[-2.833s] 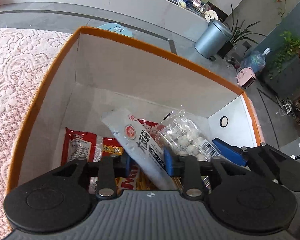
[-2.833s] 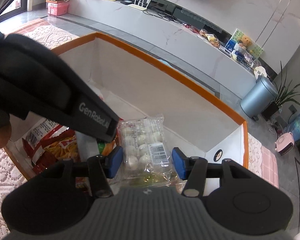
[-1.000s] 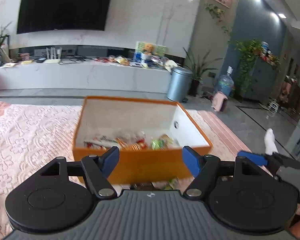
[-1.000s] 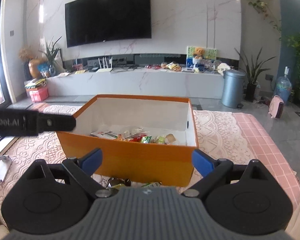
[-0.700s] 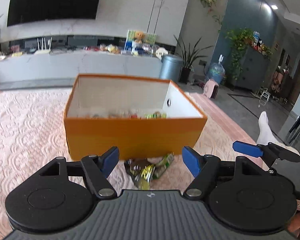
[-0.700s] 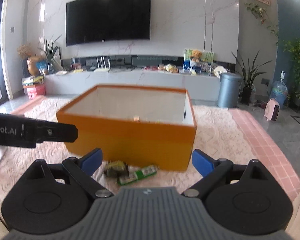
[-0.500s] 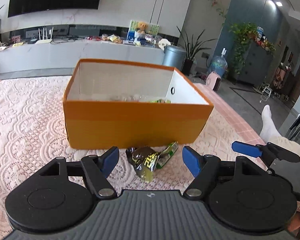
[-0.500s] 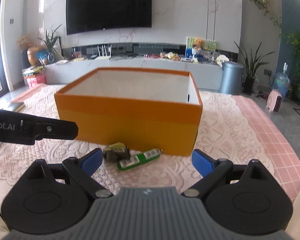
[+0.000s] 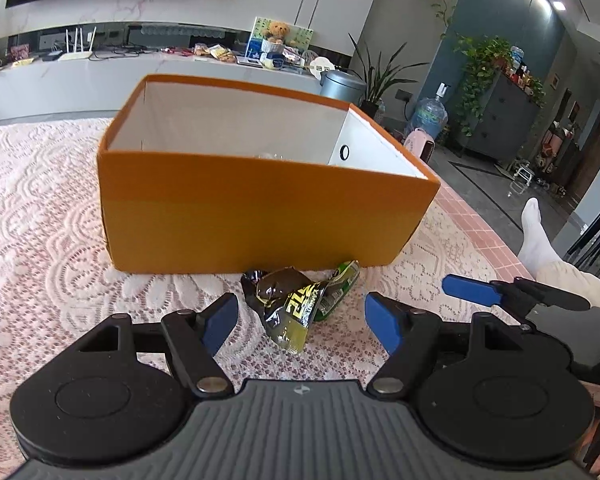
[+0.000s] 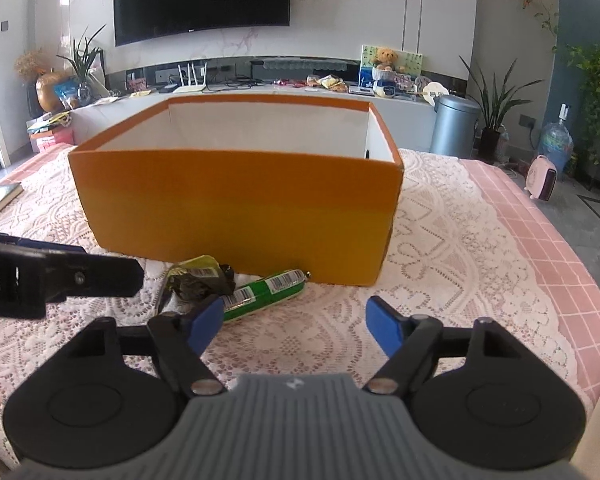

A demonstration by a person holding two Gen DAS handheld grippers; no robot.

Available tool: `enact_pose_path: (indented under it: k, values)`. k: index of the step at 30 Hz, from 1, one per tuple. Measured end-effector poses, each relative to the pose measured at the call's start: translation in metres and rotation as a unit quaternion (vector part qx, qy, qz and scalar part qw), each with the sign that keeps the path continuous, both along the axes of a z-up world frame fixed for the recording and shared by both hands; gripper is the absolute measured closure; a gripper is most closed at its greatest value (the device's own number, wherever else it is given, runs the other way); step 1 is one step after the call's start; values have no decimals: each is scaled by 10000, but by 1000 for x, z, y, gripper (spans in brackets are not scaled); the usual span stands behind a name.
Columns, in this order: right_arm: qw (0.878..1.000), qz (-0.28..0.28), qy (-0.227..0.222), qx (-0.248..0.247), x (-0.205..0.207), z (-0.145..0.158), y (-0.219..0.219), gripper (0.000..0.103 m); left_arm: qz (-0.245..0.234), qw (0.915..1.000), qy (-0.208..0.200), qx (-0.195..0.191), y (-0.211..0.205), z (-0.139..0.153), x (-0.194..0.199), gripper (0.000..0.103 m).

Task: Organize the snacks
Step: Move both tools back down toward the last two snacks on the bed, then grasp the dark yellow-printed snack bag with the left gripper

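Two snacks are lying on the lace cloth (image 10: 440,264) just before the orange box (image 10: 236,220): a crumpled dark packet (image 9: 288,304) partly covering a green sausage stick (image 10: 266,290). Both the left gripper (image 9: 298,320) and right gripper (image 10: 294,320) are hanging released, the right's jaws having just been narrowing on nothing. Box contents are mostly hiding behind its near wall.

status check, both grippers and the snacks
Left gripper open, empty, over dark crumpled packet. Right gripper open, empty, jaws just closing some. Green sausage stick beside packet, outside orange box. Nothing blocking.
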State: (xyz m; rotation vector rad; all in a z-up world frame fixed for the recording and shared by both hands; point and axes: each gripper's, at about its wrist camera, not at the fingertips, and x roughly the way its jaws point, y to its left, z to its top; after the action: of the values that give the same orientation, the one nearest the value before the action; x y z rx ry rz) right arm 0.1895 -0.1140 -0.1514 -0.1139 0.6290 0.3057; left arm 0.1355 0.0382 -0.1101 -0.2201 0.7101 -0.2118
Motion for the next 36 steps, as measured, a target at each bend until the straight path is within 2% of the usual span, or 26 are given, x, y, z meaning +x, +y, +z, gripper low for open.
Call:
enact_pose_path:
  k: [6, 11, 14, 16, 21, 28, 32, 36]
  values:
    - [9999, 50, 76, -106, 10, -9, 7, 40, 6, 9998, 145, -156, 3, -13, 9, 18]
    - [9997, 70, 129, -184, 17, -15, 10, 40, -32, 9993, 203, -312, 0, -20, 17, 18]
    - [9995, 57, 143, -267, 20, -19, 10, 40, -46, 9998, 148, -89, -5, -22, 22, 19]
    - [9994, 34, 181, -278, 20, -22, 12, 40, -34, 9998, 147, 122, -10, -24, 25, 26]
    - [9992, -7, 276, -287, 26, -27, 11, 40, 17, 9979, 226, 599, -16, -30, 35, 31]
    - [9986, -18, 368, -385, 29, -34, 13, 40, -337, 9910, 257, 1271, -21, -30, 47, 33]
    - [9984, -55, 344, -443, 31, -36, 12, 40, -464, 9890, 235, 1385, -26, -32, 57, 33]
    - [9984, -129, 373, -415, 32, -37, 10, 40, -530, 9910, 274, 1198, -27, -33, 63, 33]
